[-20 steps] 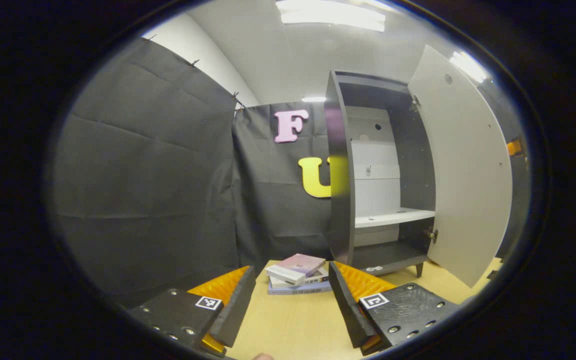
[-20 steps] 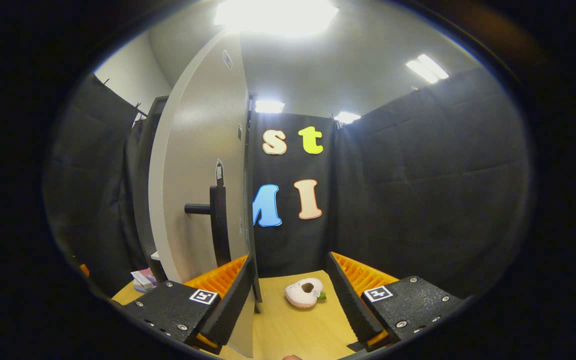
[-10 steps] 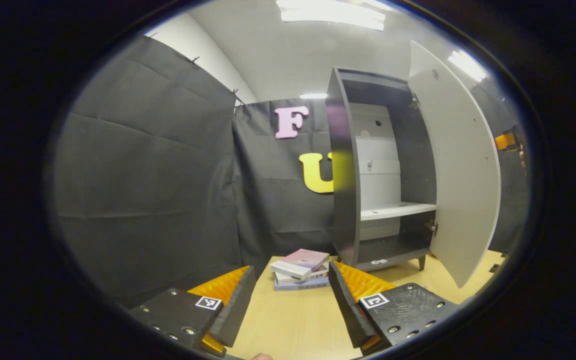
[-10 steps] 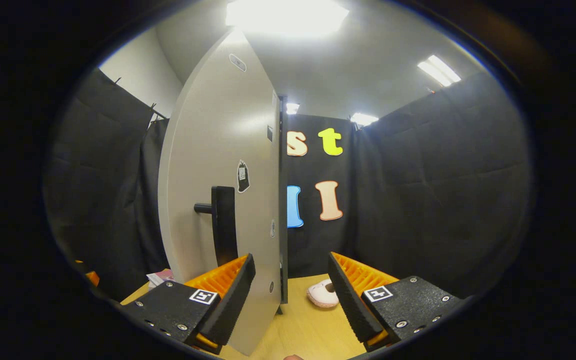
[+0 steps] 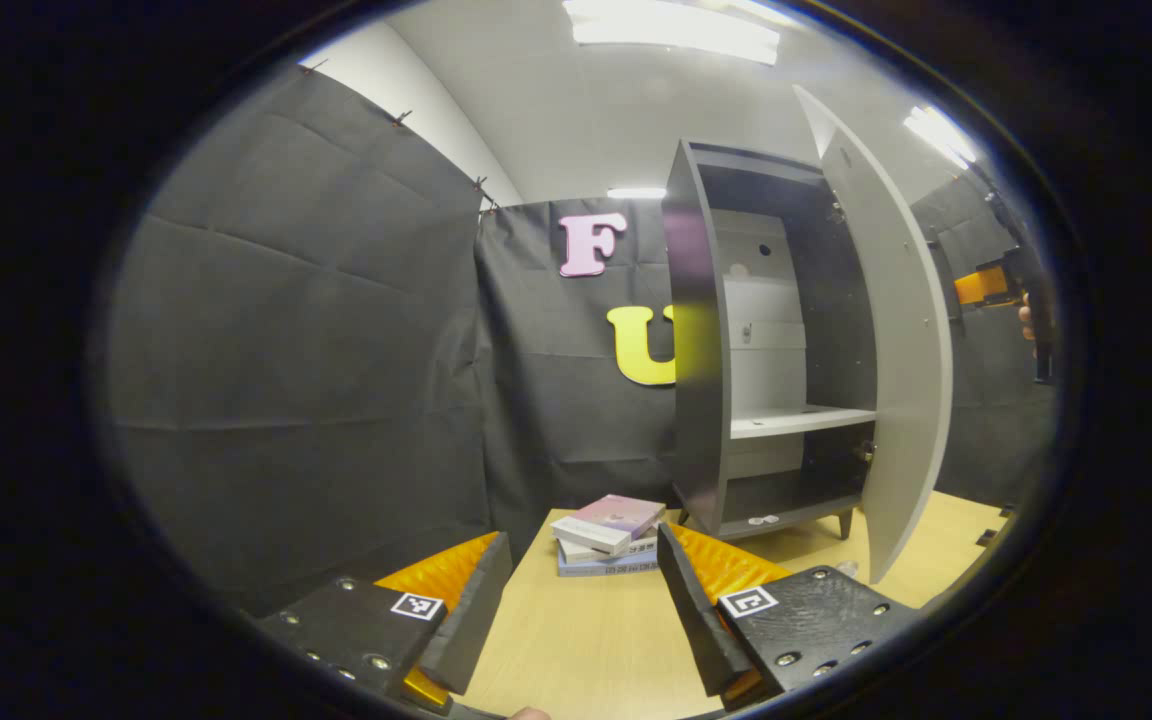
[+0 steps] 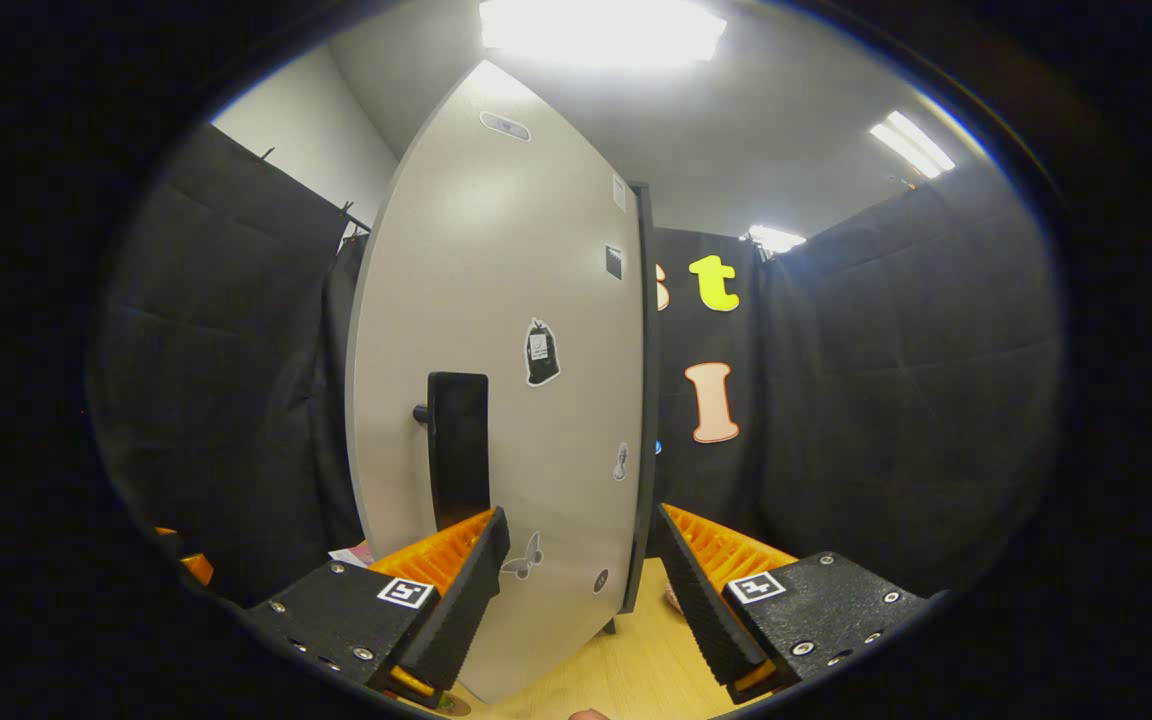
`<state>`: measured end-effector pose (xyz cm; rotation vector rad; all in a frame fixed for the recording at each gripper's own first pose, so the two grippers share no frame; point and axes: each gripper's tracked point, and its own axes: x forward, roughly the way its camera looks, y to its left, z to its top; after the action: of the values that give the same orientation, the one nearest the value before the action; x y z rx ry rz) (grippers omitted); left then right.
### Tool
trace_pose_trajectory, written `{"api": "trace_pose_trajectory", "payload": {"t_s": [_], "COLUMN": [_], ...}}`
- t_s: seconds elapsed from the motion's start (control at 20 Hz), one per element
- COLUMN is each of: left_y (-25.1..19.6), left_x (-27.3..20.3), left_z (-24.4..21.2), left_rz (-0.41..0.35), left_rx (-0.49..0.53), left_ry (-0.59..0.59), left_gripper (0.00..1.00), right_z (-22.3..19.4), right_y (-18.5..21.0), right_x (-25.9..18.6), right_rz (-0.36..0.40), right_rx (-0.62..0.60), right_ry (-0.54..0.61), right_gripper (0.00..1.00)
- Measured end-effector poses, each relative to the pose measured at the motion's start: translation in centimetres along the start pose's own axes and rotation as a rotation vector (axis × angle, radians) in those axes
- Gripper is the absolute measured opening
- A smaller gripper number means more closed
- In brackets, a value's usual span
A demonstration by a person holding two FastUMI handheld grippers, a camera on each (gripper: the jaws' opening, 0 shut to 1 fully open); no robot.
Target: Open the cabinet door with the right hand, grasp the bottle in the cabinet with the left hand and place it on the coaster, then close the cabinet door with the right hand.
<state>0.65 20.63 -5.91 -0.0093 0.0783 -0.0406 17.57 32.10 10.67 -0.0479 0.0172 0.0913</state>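
Judging from the bare dark-grey cabinet [image 5: 776, 340], only closing its pale grey door [image 6: 516, 370] seemed left, with both left tongs [image 5: 584, 610] and right tongs [image 6: 581, 590] open and empty.

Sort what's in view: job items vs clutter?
Job:
cabinet, open, no bottle seen on its shelves
door, partly closed
handle
right gripper, open, by the door
left gripper, open and empty

Clutter:
books, stacked on the table
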Motion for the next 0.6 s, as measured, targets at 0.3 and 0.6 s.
{"api": "trace_pose_trajectory", "payload": {"t_s": [0.3,0.6], "left_y": [-0.3,-5.0], "left_x": [-0.4,0.2], "left_z": [1.2,4.6], "left_rz": [0.015,-0.023], "left_rx": [0.006,0.018], "left_ry": [-0.011,-0.048], "left_gripper": [0.88,0.88], "right_z": [0.5,-1.6], "right_y": [1.7,-2.3], "right_x": [0.2,-0.5], "right_rz": [0.048,0.039], "right_rx": [-0.022,-0.008], "right_ry": [-0.027,0.004], "right_gripper": [0.93,0.94]}}
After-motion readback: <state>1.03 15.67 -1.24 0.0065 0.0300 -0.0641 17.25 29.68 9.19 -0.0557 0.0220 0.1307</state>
